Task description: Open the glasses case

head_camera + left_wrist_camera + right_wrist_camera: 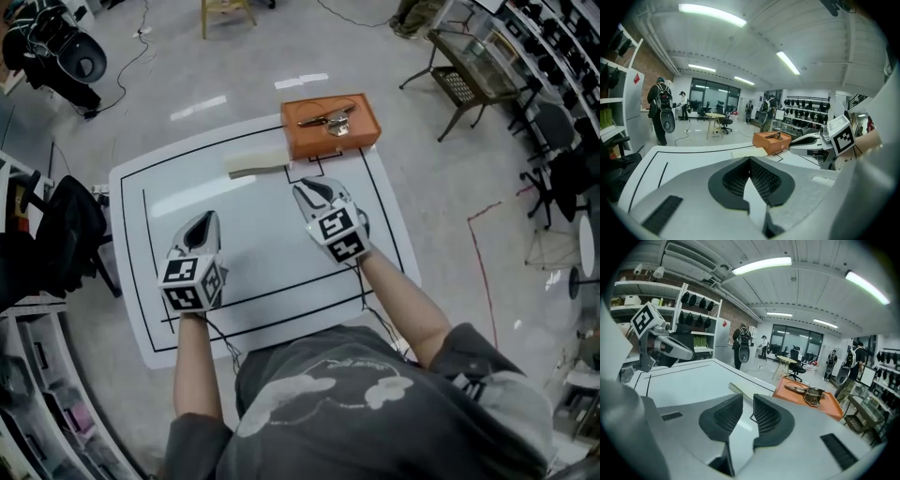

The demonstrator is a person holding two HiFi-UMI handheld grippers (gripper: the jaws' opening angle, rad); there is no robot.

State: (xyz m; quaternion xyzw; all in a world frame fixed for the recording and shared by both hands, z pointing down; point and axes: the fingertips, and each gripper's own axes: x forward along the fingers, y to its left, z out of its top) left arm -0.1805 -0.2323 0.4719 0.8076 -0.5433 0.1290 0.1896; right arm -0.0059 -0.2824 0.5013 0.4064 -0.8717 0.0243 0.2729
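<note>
An orange box-like case (361, 133) lies at the far edge of the white table (262, 281), with a metal object (328, 120) on its lid. A flat cream piece (255, 162) lies just left of it. My right gripper (305, 187) hovers in front of the case, pointing at it; its jaws stand slightly apart with nothing between them (748, 401). In the right gripper view the case (829, 406) is ahead to the right. My left gripper (202, 222) is further back on the left, its pads meeting at the tips (750, 159), empty. The left gripper view shows the case (768, 140) beyond.
Black outlines are drawn on the table. A black chair (61, 234) stands at the table's left and a metal rack (469, 70) at the far right. A wooden stool (225, 11) is beyond. People with backpacks (660, 110) stand in the room's background.
</note>
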